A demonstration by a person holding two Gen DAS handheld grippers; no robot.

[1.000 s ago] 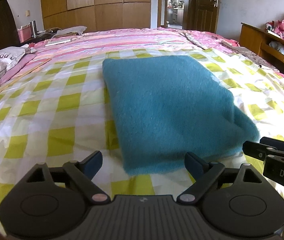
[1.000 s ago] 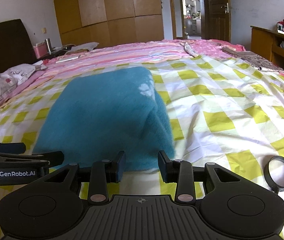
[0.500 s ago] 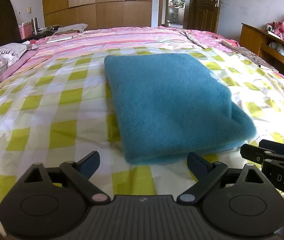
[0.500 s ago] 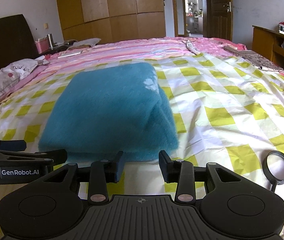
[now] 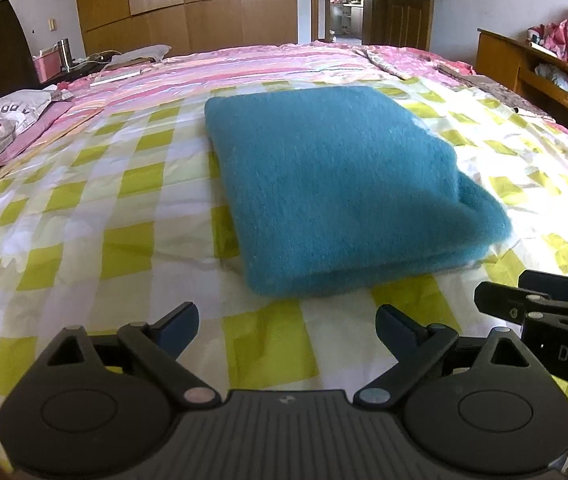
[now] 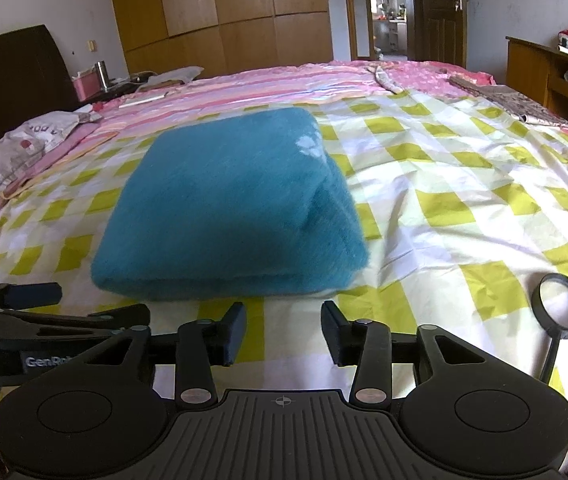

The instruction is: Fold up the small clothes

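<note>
Folded teal garment (image 5: 335,184) lies flat on the checked bedsheet (image 5: 96,216), just ahead of both claws and clear of them. Left gripper (image 5: 285,322): jaws spread wide, nothing between them. Right gripper (image 6: 283,330): jaws opening, gap empty. Black-rimmed magnifying glass (image 6: 561,306) rests on the sheet right of the right gripper.

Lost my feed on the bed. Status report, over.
Left gripper open, empty. Right gripper opening, nothing between its jaws. Teal garment folded, flat on checked sheet. Magnifying glass beside it, clear.
</note>
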